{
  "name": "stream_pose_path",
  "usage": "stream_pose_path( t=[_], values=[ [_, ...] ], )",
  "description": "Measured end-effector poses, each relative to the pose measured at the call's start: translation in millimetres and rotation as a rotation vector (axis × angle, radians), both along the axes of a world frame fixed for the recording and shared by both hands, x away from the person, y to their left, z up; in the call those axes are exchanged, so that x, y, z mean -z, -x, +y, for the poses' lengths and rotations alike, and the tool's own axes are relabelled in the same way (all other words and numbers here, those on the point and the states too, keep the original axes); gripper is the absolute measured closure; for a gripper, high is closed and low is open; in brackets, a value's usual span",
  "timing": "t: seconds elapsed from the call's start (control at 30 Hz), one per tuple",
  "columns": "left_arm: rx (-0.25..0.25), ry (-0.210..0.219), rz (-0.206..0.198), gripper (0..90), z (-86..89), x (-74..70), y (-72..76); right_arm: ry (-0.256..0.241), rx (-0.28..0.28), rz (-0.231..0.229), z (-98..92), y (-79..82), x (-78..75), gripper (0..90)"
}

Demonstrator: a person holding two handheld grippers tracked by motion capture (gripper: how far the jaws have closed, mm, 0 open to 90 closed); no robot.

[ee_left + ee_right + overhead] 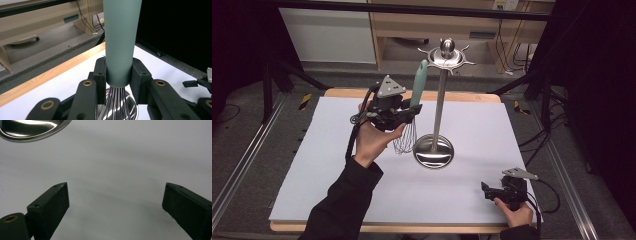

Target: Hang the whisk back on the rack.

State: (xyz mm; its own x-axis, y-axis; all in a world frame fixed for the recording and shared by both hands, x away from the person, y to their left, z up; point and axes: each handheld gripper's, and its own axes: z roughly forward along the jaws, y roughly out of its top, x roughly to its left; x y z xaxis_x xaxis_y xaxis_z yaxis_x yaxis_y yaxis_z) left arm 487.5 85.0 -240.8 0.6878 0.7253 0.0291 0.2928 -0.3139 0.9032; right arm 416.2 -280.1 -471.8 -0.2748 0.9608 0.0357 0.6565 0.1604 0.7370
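A whisk with a teal handle (pixel 418 85) and steel wires (pixel 406 138) is held upright above the white mat, just left of a steel utensil stand (pixel 440 90). My left gripper (pixel 411 111) is shut on the handle's lower end (pixel 118 50), with the wires (pixel 115 103) hanging below the jaws. The handle's top reaches up near the stand's hooked crown (pixel 447 54). Low over the mat at the front right, my right gripper (pixel 484 190) is open, and its jaws (pixel 113 207) hold nothing.
The stand's round steel base (pixel 433 151) sits mid-mat; its rim (pixel 30 130) lies ahead of the right gripper. A white mat (pixel 337 175) covers the wooden table (pixel 452 96). Wooden furniture and cables stand beyond the far edge.
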Motion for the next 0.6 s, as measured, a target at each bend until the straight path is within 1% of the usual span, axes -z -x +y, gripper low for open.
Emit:
stream_pose_path(
  t=[0.03, 0.07, 0.1, 0.23, 0.3, 0.33, 0.57, 0.6],
  values=[
    [-0.001, 0.003, 0.000, 68.9, -1.2, -0.1, -0.5, 0.002, 0.002, -0.002, 0.1, -0.1, 0.2, 7.6],
    [0.001, -0.002, 0.001, 68.9, -1.5, -0.6, -1.1, -0.002, -0.002, -0.002, -0.2, -0.1, 0.0, 7.6],
    [-0.001, 0.005, 0.000, 68.9, -2.5, -0.6, -1.9, -0.003, -0.002, -0.002, -0.2, -0.1, 0.0, 7.6],
    [-0.003, -0.002, 0.006, 68.9, -5.7, -0.9, -4.5, -0.005, -0.002, -0.003, -0.2, 0.0, -0.2, 7.6],
    [-0.006, 0.005, 0.007, 68.9, -7.7, -0.2, -5.7, -0.011, 0.006, 0.000, 0.4, 0.2, -0.1, 7.6],
    [-0.004, -0.002, 0.010, 68.9, -8.5, -0.1, -6.7, -0.001, -0.004, -0.007, -0.6, -0.3, -0.1, 7.6],
    [-0.007, -0.006, 0.020, 68.8, -14.2, 0.3, -10.8, -0.015, 0.007, 0.004, 0.5, 0.4, -1.0, 7.6],
    [-0.008, -0.004, 0.021, 68.8, -15.0, 0.5, -11.5, -0.010, 0.003, 0.001, 0.1, 0.4, -0.8, 7.6]
  ],
)
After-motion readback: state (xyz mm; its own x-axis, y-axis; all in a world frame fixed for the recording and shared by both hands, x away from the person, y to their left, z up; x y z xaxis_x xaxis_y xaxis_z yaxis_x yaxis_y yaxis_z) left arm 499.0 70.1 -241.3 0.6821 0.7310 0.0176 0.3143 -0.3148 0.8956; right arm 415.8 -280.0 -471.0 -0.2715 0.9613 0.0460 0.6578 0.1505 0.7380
